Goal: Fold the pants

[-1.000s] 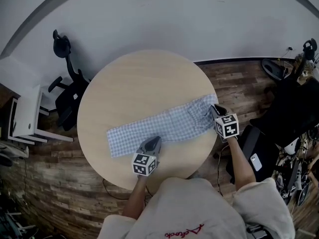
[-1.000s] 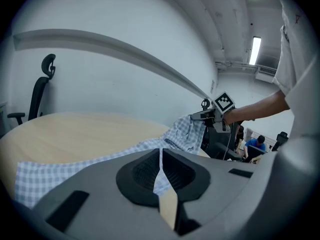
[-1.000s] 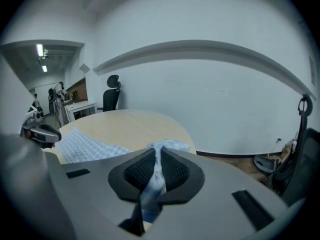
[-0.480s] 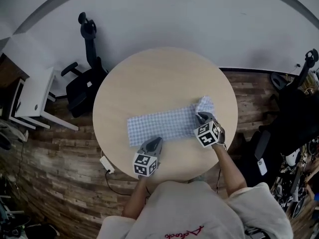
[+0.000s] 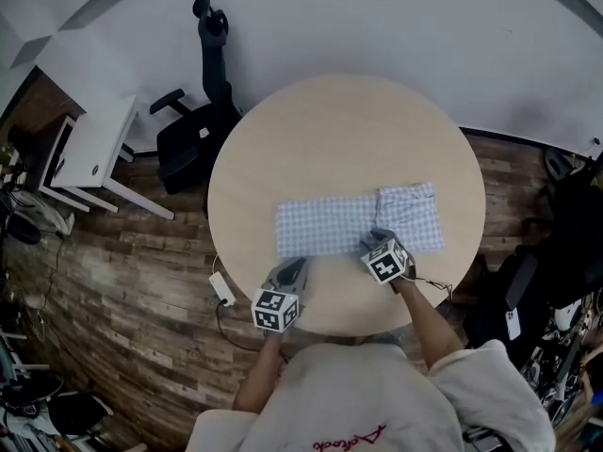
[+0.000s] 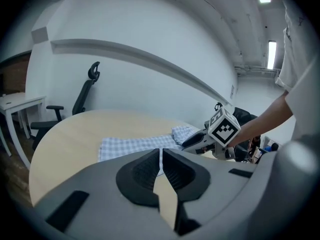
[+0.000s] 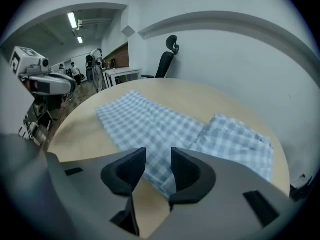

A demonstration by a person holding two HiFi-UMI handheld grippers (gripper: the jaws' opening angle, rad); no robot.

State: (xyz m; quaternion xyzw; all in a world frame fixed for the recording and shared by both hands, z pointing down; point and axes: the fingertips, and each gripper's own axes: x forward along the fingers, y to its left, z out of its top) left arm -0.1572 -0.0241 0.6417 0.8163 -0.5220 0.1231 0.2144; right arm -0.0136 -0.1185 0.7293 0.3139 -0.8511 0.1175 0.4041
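Observation:
The blue-checked pants point(image 5: 334, 226) lie in a strip across the round wooden table point(image 5: 330, 130). Their right end is doubled over into a thicker folded part point(image 5: 411, 217), also seen in the right gripper view point(image 7: 235, 144). My right gripper point(image 5: 375, 240) stands open at the pants' near edge beside that fold. Its jaws have just been opening, and checked cloth point(image 7: 150, 124) lies under them with the pads off it. My left gripper point(image 5: 292, 267) is shut at the near edge towards the pants' left end. I cannot tell whether it pinches cloth point(image 6: 135, 145).
A black office chair point(image 5: 193, 135) and a white desk point(image 5: 89, 149) stand left of the table. A white power strip point(image 5: 222, 288) lies on the wooden floor near the table's near-left edge. Dark equipment point(image 5: 565, 243) crowds the right side.
The right gripper carried the pants' right end leftwards, laid it over the strip and let go; its jaws now stand apart. The pants look shorter. The left gripper sits nearer their left end.

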